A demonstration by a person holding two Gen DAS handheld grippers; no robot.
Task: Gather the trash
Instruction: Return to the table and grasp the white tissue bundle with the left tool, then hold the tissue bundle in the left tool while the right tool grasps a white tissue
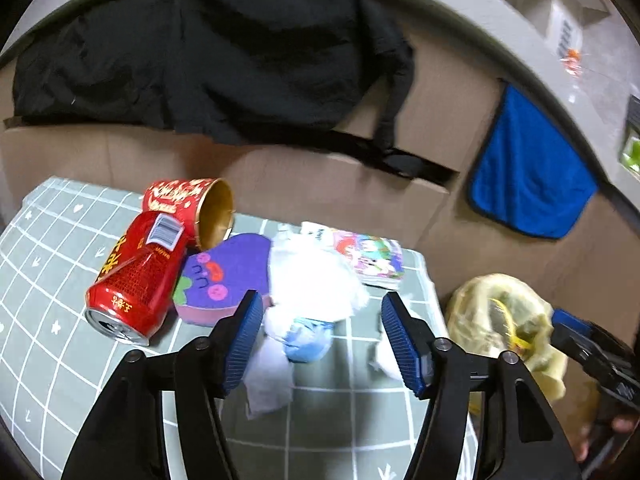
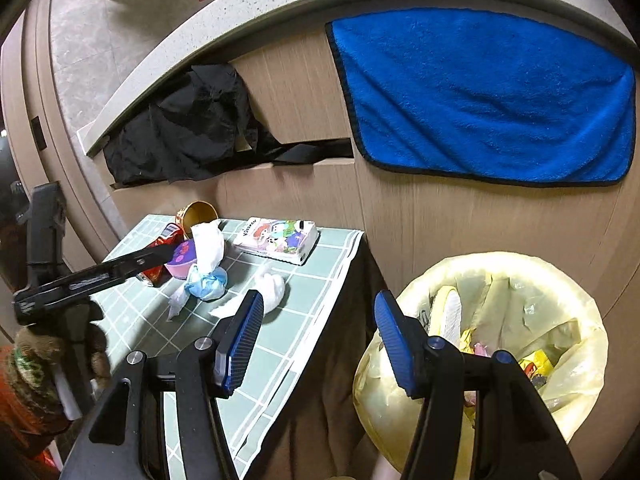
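Green checked tablecloth (image 1: pixel 60 264) spread before wooden cabinet. Left gripper (image 1: pixel 320 320) held with jaws apart, nothing clamped, over crumpled tissue (image 1: pixel 308 280) and blue wad (image 1: pixel 308 336). Red can (image 1: pixel 136 280), cup (image 1: pixel 192 208), purple box (image 1: pixel 224 276), tissue pack (image 1: pixel 372 256) seen beyond. Right gripper (image 2: pixel 320 328) held apart, empty, between table edge and yellow-lined bin (image 2: pixel 520 272).

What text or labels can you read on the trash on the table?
Red drink can: gold characters and a barcode label, too blurred to read.
Red paper cup with gold inside: pale print, unreadable.
Cartoon-printed tissue pack: short word along one edge, too small to read.
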